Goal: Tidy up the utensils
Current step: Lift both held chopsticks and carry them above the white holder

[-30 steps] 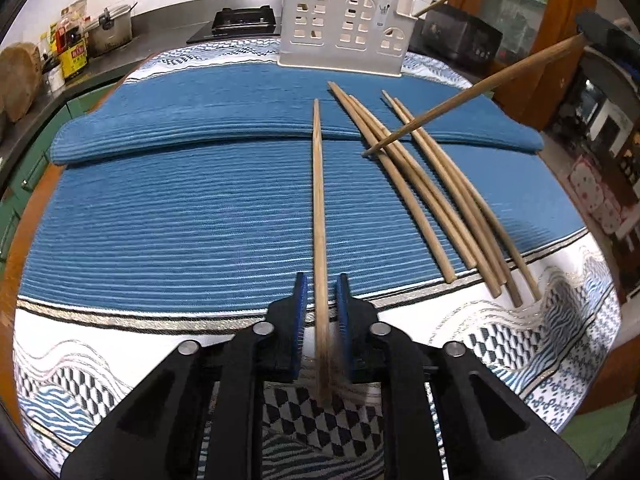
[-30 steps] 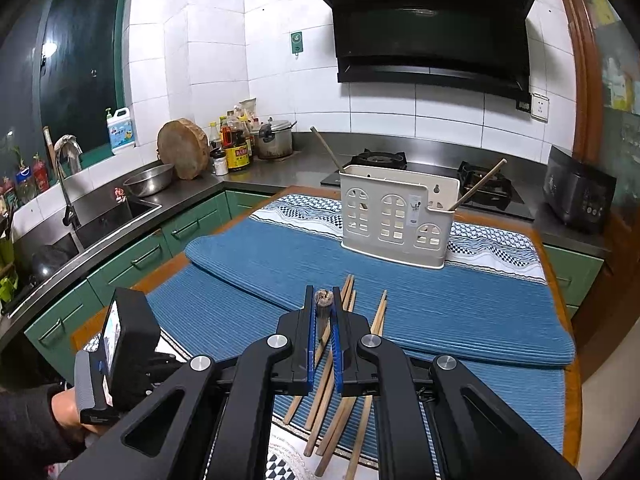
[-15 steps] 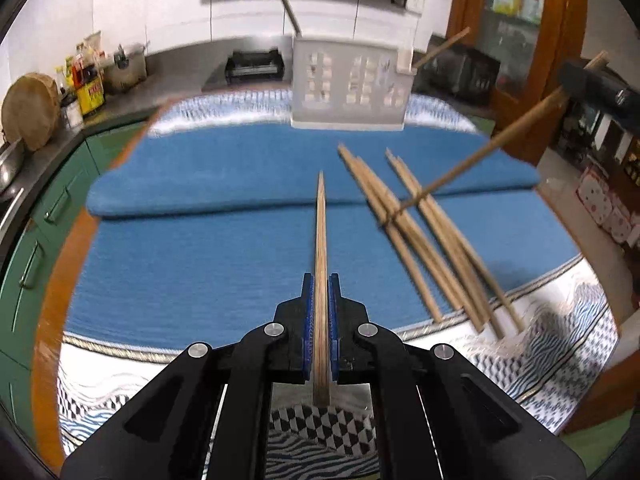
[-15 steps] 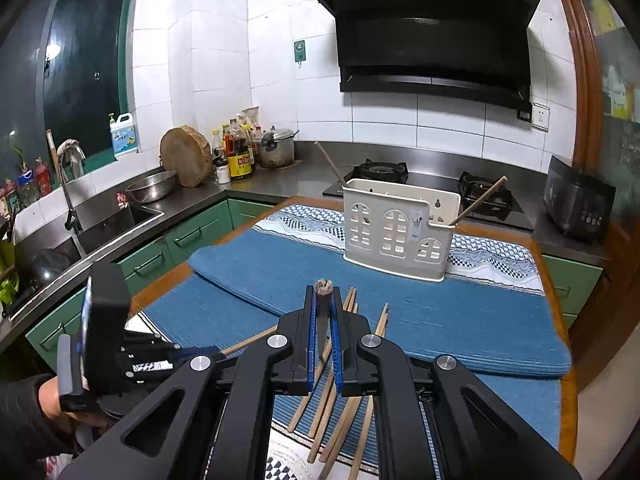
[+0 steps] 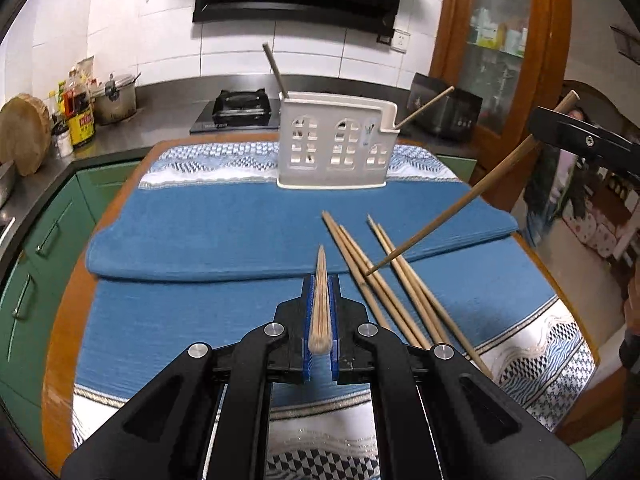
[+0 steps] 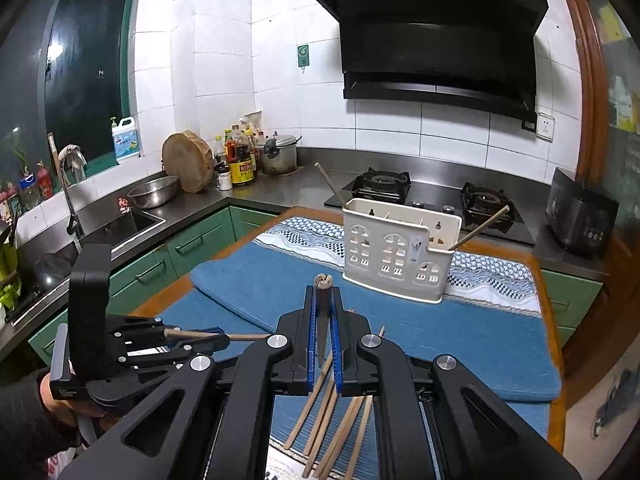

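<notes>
My left gripper (image 5: 320, 280) is shut on a wooden chopstick (image 5: 320, 304) and holds it level above the blue mat, pointing at the white utensil holder (image 5: 336, 148). My right gripper (image 6: 323, 294) is shut on another chopstick (image 6: 323, 308), held nearly upright; it shows slanting down in the left wrist view (image 5: 460, 204). Several loose chopsticks (image 5: 384, 280) lie on the mat right of my left gripper and below my right gripper (image 6: 332, 412). The holder (image 6: 396, 250) has two sticks leaning in it. The left gripper also shows in the right wrist view (image 6: 216, 338).
The table (image 5: 120, 184) carries a folded blue mat (image 5: 224, 236) over a patterned cloth. Behind stand a stove (image 6: 424, 192), a pot (image 6: 278, 154), bottles (image 6: 240, 156), a round chopping block (image 6: 188, 164) and a sink (image 6: 120, 224) at left. A wooden cabinet (image 5: 504, 40) stands right.
My left gripper closed on the chopstick lying on the mat and lifted it to level. My right gripper rose a little with its chopstick.
</notes>
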